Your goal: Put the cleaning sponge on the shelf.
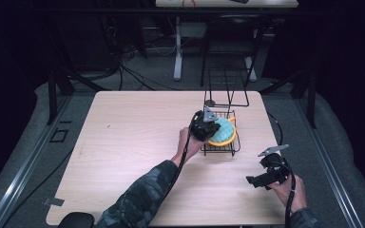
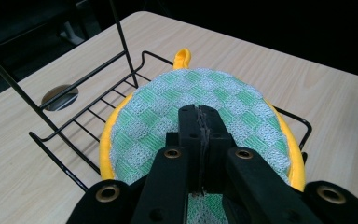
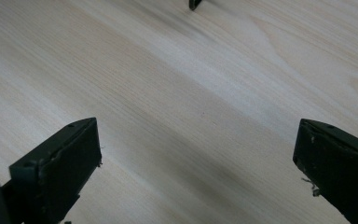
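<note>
The green-checked pot holder [image 2: 200,93] lies in the black wire basket [image 2: 74,126], suggesting placement is essentially complete; left gripper [image 2: 200,116] jaws together over it, release unconfirmed, right gripper [image 1: 259,179] spread, empty, above table [image 1: 123,142].

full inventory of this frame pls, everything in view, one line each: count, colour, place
Table: 1, light wood, centre of the high view.
Wire basket: 1, black, right of table centre, tall wire frame rising at its back.
Pot holder: 1, green and white check with yellow rim and loop, lying in the wire basket.
Round hole: 1, dark, in the tabletop just behind the basket.
Second table: 1, white legs, beyond on the floor.
Left gripper: 1, black, jaws together over the pot holder; whether they pinch it is unclear.
Right gripper: 1, black, jaws wide apart, above bare table near the right front.
</note>
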Available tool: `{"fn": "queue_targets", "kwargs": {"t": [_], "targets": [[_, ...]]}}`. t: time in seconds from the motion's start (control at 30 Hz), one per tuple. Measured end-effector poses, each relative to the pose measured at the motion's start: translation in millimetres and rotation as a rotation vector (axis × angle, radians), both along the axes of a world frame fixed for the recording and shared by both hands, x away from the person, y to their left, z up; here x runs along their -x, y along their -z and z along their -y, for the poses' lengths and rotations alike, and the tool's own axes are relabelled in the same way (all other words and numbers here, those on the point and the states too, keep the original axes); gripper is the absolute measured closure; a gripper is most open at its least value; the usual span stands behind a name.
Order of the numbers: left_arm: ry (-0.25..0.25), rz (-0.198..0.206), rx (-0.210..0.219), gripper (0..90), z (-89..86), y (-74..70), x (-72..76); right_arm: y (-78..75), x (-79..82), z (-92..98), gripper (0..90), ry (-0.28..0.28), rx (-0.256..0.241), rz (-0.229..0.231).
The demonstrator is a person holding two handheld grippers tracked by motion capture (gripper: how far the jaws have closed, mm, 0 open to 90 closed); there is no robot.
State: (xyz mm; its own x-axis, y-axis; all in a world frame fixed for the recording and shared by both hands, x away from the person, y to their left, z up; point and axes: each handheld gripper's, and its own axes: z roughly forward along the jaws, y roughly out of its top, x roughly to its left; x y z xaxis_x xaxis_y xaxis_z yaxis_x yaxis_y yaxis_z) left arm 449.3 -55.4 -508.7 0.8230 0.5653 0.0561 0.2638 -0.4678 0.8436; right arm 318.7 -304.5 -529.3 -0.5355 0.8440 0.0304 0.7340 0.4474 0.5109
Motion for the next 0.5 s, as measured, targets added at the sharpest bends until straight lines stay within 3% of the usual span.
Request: {"fn": "queue_targets", "kwargs": {"t": [0.5], "targets": [[-0.012, -0.032, -0.019, 89.6, 3.7, 13.5, -9.9, 0.4, 0.6, 0.4, 0.0, 0.004, -0.005, 0.002]]}}
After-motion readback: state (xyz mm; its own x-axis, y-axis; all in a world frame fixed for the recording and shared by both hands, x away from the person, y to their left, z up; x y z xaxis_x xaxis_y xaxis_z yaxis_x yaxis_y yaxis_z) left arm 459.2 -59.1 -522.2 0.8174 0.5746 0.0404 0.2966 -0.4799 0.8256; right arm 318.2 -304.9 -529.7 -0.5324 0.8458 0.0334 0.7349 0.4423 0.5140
